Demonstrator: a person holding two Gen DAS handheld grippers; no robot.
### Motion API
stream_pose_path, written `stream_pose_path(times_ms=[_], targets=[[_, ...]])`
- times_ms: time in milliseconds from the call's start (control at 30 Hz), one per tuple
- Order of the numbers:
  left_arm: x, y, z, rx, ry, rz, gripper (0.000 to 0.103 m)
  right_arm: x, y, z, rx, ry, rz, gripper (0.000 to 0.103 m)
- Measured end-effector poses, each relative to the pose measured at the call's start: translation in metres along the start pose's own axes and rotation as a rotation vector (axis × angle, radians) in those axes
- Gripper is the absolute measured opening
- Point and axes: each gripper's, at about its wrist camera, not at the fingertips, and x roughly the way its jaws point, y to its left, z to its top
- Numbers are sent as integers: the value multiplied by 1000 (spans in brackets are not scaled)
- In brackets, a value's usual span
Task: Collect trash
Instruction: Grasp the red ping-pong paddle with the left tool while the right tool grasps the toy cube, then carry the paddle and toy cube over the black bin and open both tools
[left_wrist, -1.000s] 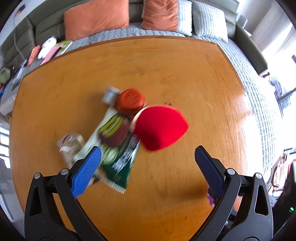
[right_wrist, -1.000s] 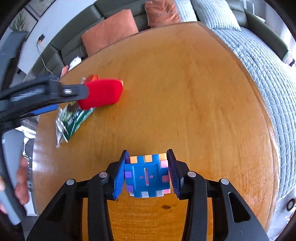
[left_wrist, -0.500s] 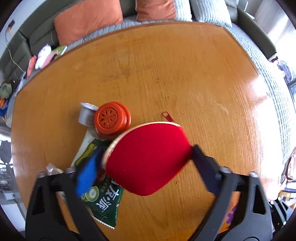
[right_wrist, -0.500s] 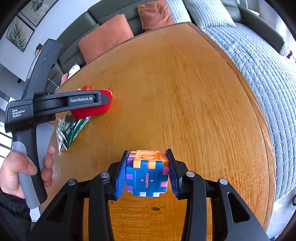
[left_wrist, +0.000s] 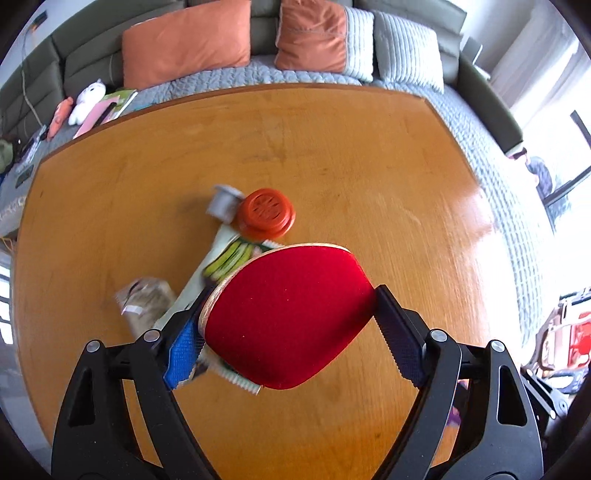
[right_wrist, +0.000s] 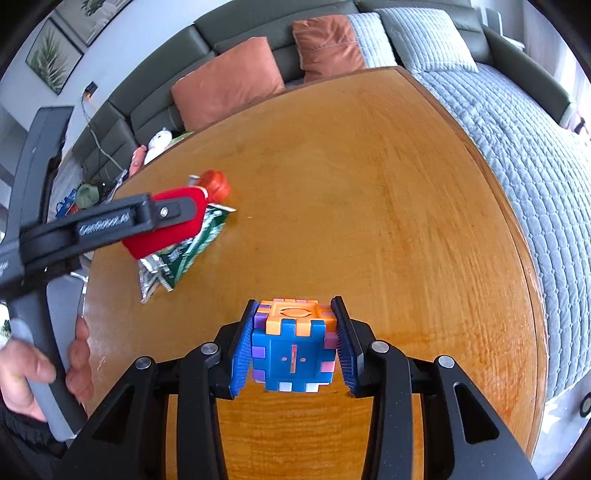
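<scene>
My left gripper (left_wrist: 291, 343) is shut on a red table tennis paddle (left_wrist: 288, 317), held edge to edge and lifted above the wooden table (left_wrist: 369, 177). Under it lie a green snack wrapper (left_wrist: 225, 258), a crumpled clear wrapper (left_wrist: 146, 302), an orange round lid (left_wrist: 266, 212) and a small grey cup (left_wrist: 223, 201). My right gripper (right_wrist: 293, 347) is shut on a blue, orange and purple puzzle cube (right_wrist: 293, 350) above the table's near side. The left gripper with the paddle (right_wrist: 166, 225) also shows in the right wrist view, over the wrapper (right_wrist: 184, 254).
A grey quilted sofa (left_wrist: 491, 155) with orange cushions (left_wrist: 184, 40) wraps the table's far and right sides. A plush toy (left_wrist: 88, 96) and books lie on the sofa at far left. The table's edge (right_wrist: 517, 236) runs along the right.
My left gripper came down around the red paddle, closed on it and lifted it off the trash pile. The right gripper kept its hold on the cube and tilted it slightly.
</scene>
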Motion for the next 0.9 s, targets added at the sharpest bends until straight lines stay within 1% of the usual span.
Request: stream_pose_path(times_ms=[33, 200, 400, 500, 733, 800, 900], targets=[[-1, 8, 0, -5, -5, -3, 82, -1, 4, -1, -8, 0, 1, 41], [-21, 33, -23, -41, -28, -11, 82, -3, 37, -12, -59, 2, 14, 41], [-47, 71, -60, -91, -59, -11, 82, -1, 83, -28, -111, 4, 36, 41], [-59, 97, -78, -107, -69, -3, 82, 3, 110, -36, -134, 8, 50, 41], [-90, 177, -127, -188, -92, 6, 82, 20, 192, -66, -224, 59, 103, 41], [-97, 201, -139, -217, -99, 13, 82, 27, 223, -77, -260, 80, 121, 41], [-108, 244, -162, -280, -104, 28, 82, 37, 262, -90, -315, 104, 139, 41]])
